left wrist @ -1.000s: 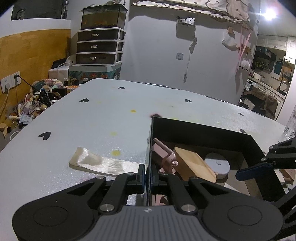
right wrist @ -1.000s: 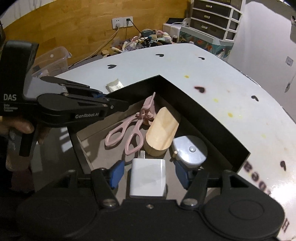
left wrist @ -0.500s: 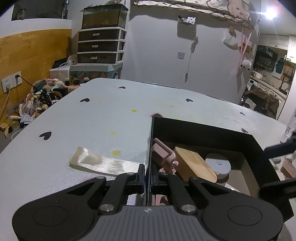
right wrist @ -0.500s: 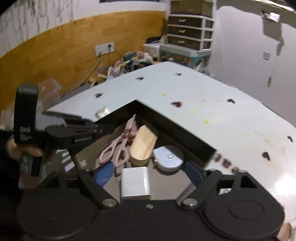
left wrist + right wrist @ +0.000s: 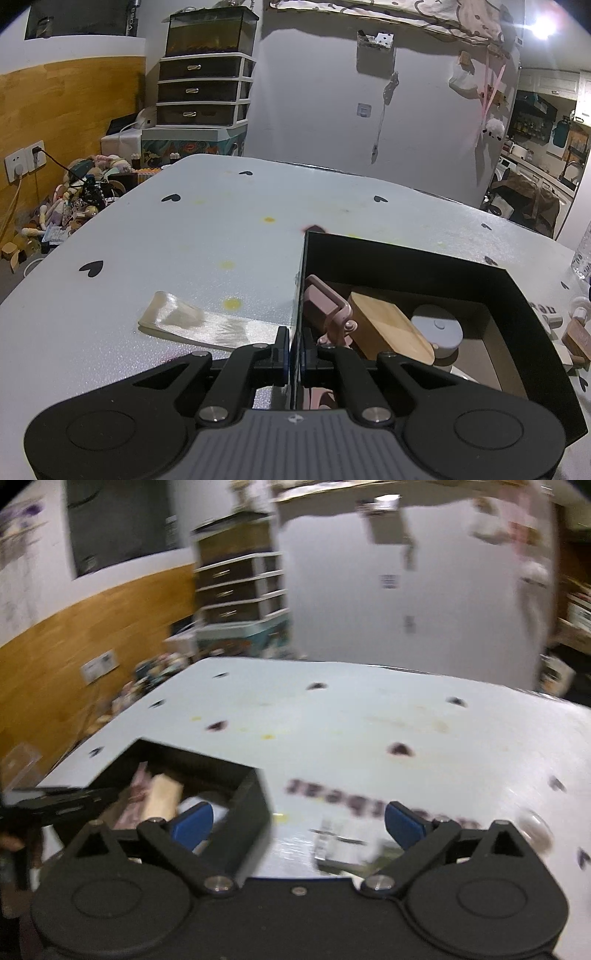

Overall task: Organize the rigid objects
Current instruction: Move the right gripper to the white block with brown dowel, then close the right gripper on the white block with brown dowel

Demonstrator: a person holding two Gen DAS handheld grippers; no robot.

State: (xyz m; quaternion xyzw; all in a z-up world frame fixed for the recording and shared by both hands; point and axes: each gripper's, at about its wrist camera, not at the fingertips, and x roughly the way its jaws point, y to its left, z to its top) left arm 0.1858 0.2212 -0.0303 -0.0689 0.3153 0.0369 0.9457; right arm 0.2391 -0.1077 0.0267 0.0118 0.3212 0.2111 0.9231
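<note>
The left tool [image 5: 293, 347] is clamping the black box's [image 5: 406, 258] wall; the right tool [image 5: 299, 821], jaws just opening wide and empty, is hovering over the desk [image 5: 351, 716]. Pink scissors [image 5: 327, 306], a wooden block [image 5: 388, 328] and a round grey case [image 5: 437, 328] are lying inside the box.

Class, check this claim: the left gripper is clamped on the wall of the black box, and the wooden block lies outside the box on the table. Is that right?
Not quite. The left gripper does clamp the black box wall, but the wooden block lies inside the box, between the pink tool and a round grey item, as the left wrist view shows.
</note>
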